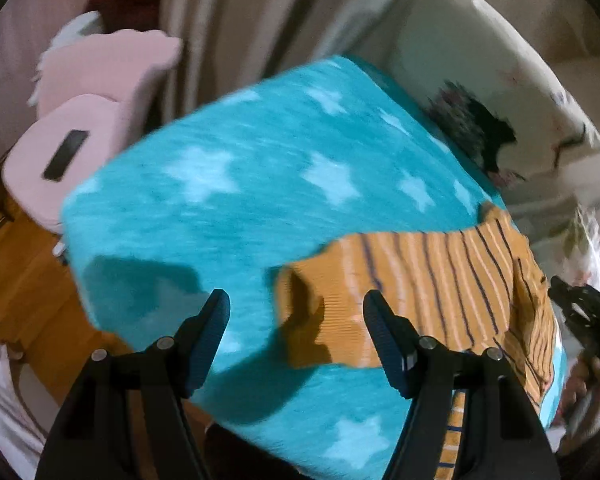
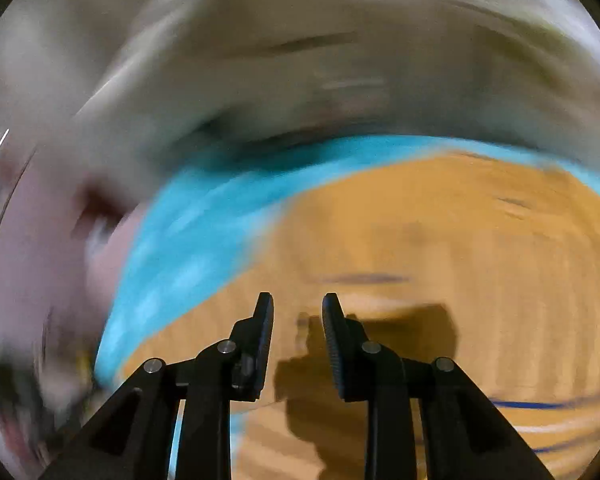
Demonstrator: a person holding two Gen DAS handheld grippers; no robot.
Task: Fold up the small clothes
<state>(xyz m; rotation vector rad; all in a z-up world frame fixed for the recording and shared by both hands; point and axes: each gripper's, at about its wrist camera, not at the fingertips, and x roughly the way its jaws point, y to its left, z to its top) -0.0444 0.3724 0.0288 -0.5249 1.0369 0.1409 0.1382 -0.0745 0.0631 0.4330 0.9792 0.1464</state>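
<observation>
Two grippers, both empty right now. Our left gripper (image 1: 296, 304) hangs with its jaws spread wide over the near end of the little orange striped shirt (image 1: 432, 288), which lies flat-ish on the teal star blanket (image 1: 220, 184), off toward its right edge. Our right gripper (image 2: 298, 308) sits low over the same orange cloth, jaws only narrowly apart, and that view is badly smeared. For a clean fold we'd guess it pays to pinch just the hem edge, not the fuzzy blanket underneath, and grab both corners level so the fold lands square.
</observation>
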